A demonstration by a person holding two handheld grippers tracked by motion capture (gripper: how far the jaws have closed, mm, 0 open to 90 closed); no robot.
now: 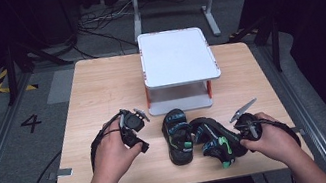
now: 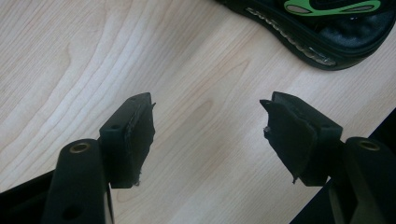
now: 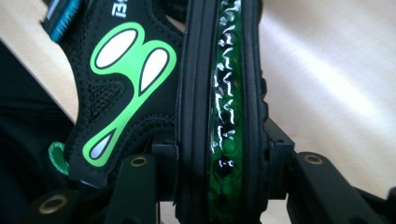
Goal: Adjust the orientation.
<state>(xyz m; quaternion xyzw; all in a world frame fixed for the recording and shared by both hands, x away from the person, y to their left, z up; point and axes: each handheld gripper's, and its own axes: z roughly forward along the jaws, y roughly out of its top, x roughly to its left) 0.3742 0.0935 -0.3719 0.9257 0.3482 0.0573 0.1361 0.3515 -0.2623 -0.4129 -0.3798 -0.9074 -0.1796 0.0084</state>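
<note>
Two sandals: right claw (image 3: 212,163) clamps one sandal (image 3: 219,93) (sole edge); left claw (image 2: 208,135) gapes.

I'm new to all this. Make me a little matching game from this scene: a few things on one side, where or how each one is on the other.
Things:
1. left gripper
2. right gripper
3. left sandal
4. white rack

States:
A. lying flat on the table, untouched
B. standing at the table's far middle
C. open over bare wood
D. clamped on the sole of the right sandal

Pairs: 1-C, 2-D, 3-A, 4-B
</note>
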